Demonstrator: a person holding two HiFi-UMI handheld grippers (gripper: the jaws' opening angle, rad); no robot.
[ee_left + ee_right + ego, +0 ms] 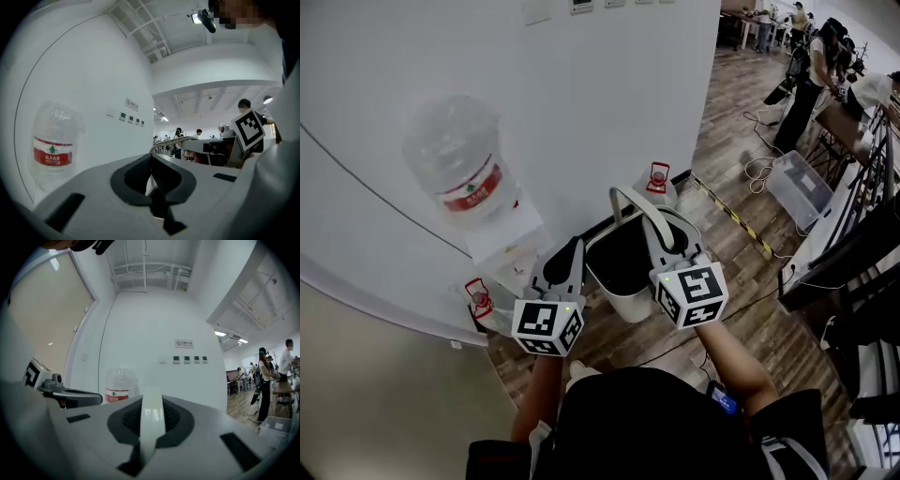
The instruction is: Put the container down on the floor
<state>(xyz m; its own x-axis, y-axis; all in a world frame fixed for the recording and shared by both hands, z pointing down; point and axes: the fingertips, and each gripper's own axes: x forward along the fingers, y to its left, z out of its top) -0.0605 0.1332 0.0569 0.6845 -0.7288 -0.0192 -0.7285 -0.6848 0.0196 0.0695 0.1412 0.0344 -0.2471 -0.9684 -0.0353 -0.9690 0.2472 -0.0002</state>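
White plastic container (630,302): hangs in the air between both tongs, near the person's body and well above the wooden floor (727,131).
Right gripper (664,236): pressed together on the container's handle (151,425), a white band that runs up between its pads.
Left gripper (572,251): also closed, pinching a thin white edge that seems to be the container's left rim.
Surroundings: a water bottle (459,169) sits on a dispenser by the white wall at left; a clear bin (797,186) stands far right.
Done: the container is off the floor in a two-point hold.
Left: lower it until its base rests on the floor, then let go with both tongs.
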